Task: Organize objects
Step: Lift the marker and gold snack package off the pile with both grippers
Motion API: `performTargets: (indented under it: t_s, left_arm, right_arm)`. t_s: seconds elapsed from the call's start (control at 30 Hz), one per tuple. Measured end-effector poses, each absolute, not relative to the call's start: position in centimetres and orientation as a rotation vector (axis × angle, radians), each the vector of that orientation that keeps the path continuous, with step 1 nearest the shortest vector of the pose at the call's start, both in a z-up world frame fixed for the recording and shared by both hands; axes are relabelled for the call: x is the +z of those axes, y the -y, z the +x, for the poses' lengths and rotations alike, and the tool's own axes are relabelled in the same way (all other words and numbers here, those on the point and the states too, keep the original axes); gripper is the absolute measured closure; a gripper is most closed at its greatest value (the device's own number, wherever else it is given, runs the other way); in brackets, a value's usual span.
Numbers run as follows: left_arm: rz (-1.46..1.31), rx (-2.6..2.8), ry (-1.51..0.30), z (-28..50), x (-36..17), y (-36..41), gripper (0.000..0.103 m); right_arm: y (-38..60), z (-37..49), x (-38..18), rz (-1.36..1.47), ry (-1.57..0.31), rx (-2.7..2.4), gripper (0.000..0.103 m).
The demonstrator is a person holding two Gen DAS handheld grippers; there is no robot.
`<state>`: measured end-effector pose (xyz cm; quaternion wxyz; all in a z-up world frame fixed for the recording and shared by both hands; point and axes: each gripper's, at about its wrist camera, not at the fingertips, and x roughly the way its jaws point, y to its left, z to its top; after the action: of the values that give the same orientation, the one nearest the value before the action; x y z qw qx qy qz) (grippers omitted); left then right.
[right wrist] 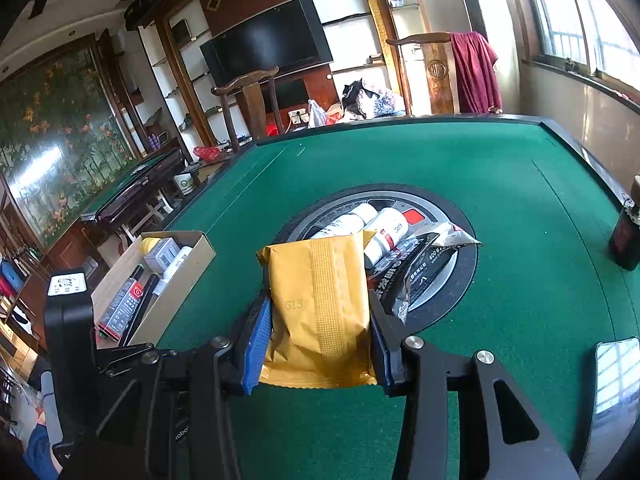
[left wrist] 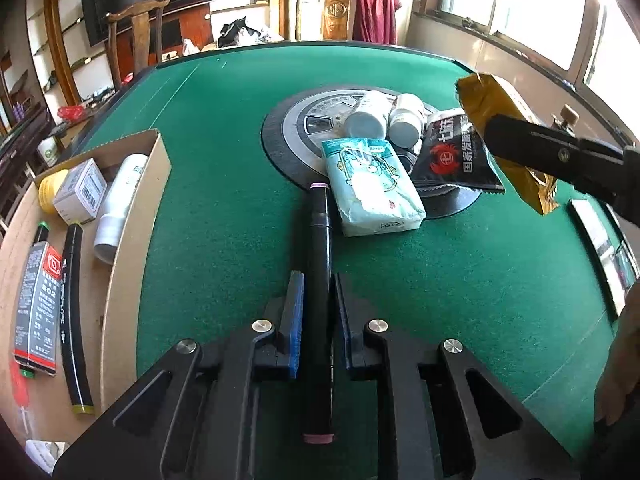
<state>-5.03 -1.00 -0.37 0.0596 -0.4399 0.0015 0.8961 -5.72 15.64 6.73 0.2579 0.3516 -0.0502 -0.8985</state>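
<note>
My left gripper (left wrist: 318,280) is shut on a black marker pen (left wrist: 319,264) with pink ends, held above the green table (left wrist: 224,184). My right gripper (right wrist: 318,308) is shut on a yellow foil packet (right wrist: 320,300), lifted above the table; it also shows in the left wrist view (left wrist: 480,100). On the round centre plate (left wrist: 288,120) lie a tissue pack (left wrist: 372,188), two white bottles (left wrist: 366,116) and a black snack bag (left wrist: 452,152). A cardboard box (left wrist: 132,200) at the left holds a white bottle, a small box, a glue pack and a black pen.
A phone (right wrist: 616,376) lies at the table's right edge and a dark bottle (right wrist: 630,236) stands further back on the right. Wooden chairs (right wrist: 248,96) stand behind the table's far edge. A second table (right wrist: 136,184) stands at the far left.
</note>
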Motion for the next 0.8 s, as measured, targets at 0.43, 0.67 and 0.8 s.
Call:
performTargets:
  t_s: [0.43,0.67,0.8]
  left_arm:
    - [-1.29,2.728,0.065,-4.9,0.4,1.6,0.089]
    - [-1.266,2.738,0.085,-4.7,0.8,1.8,0.089]
    - [-1.247,2.734,0.115,-4.5,1.2,2.0,0.089]
  right_arm:
    - [-15.6,-5.6,6.8,0.956,0.13,-2.43,0.059]
    - [-15.6,-5.6,6.8,0.956,0.132,-2.428,0.059]
    - [-15.5,-5.5,6.7,0.951,0.135,-2.432,0.059]
